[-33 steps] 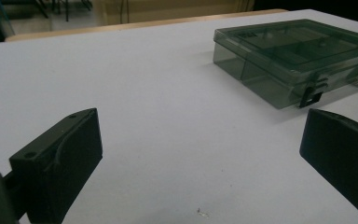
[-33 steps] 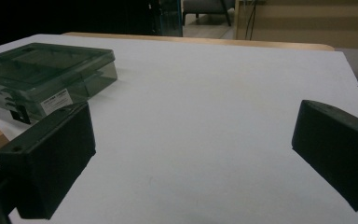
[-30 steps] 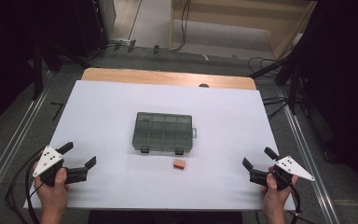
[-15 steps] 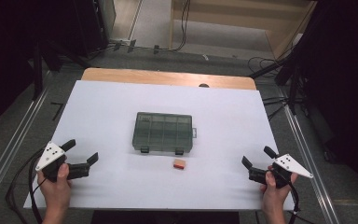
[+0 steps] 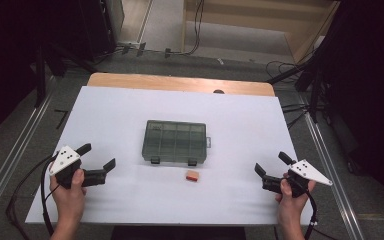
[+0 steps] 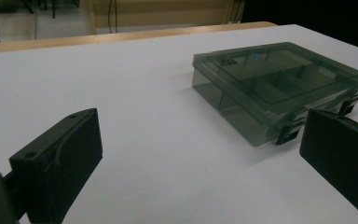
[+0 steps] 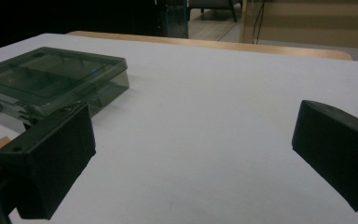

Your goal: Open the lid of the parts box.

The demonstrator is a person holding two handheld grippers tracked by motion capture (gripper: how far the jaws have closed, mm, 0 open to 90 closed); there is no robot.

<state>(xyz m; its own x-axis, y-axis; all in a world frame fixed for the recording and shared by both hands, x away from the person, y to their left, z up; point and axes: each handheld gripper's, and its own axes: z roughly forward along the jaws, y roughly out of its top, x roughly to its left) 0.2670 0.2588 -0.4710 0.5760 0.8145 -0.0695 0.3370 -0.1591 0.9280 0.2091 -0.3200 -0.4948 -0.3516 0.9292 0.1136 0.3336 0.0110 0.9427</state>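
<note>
Box (image 6: 279,86) latches face left gripper view; block (image 5: 192,175) near.

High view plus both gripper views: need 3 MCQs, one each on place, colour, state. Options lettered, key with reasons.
1. Where does the small block lie?
A. inside the case
B. on the table, in front of the case's latch side
C. between the left gripper's fingers

2. What colour is the compartment case?
A. translucent dark green
B. bright yellow
C. white

3. How do the left gripper and right gripper stand?
A. both shut
B. left shut on the block
C. both open, holding nothing

Key: B, bare table sheet lies around it; A, dividers show through the lid; C, wide gaps between fingers.
</note>
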